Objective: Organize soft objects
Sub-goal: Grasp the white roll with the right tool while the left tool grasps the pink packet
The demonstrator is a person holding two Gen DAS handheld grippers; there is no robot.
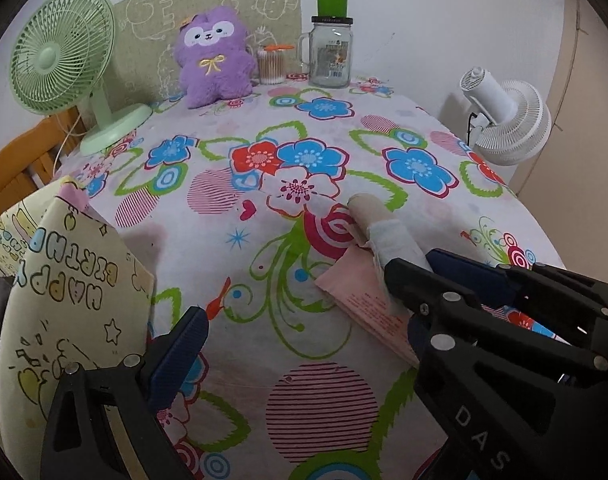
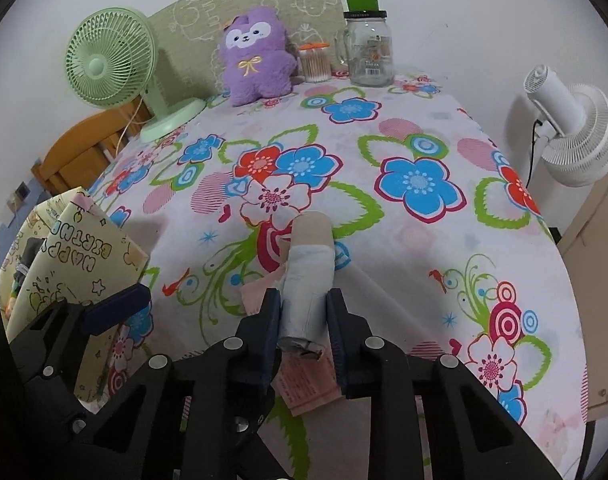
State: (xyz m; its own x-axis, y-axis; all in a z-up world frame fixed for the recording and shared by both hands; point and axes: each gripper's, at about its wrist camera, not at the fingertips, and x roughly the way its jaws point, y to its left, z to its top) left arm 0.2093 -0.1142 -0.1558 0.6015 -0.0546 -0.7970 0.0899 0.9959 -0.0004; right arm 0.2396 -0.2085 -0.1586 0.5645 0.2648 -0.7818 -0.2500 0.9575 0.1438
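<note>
1. The right gripper (image 2: 304, 316) has its two dark padded fingers (image 2: 271, 320) closed narrowly on a nearly used-up tissue roll (image 2: 309, 276), pressing it from both sides.
2. The roll is a tan cardboard tube with a thin layer of white paper left on its near half. It points away from the gripper, over the floral tablecloth (image 2: 404, 264).
3. A pink printed sheet (image 2: 308, 384) lies flat on the cloth under the roll and the gripper.
4. The left gripper (image 1: 304, 320) stands wide open and holds nothing. One finger (image 1: 180, 352) is near a yellow "Happy Birthday" gift bag (image 1: 76, 292) at the left table edge.
5. At the far end sit a purple plush toy (image 2: 258, 64), a cotton swab jar (image 2: 314, 62), a glass mug jar (image 2: 370, 52) and a green fan (image 2: 108, 60).
6. A white fan (image 2: 572, 128) stands off the right side.
</note>
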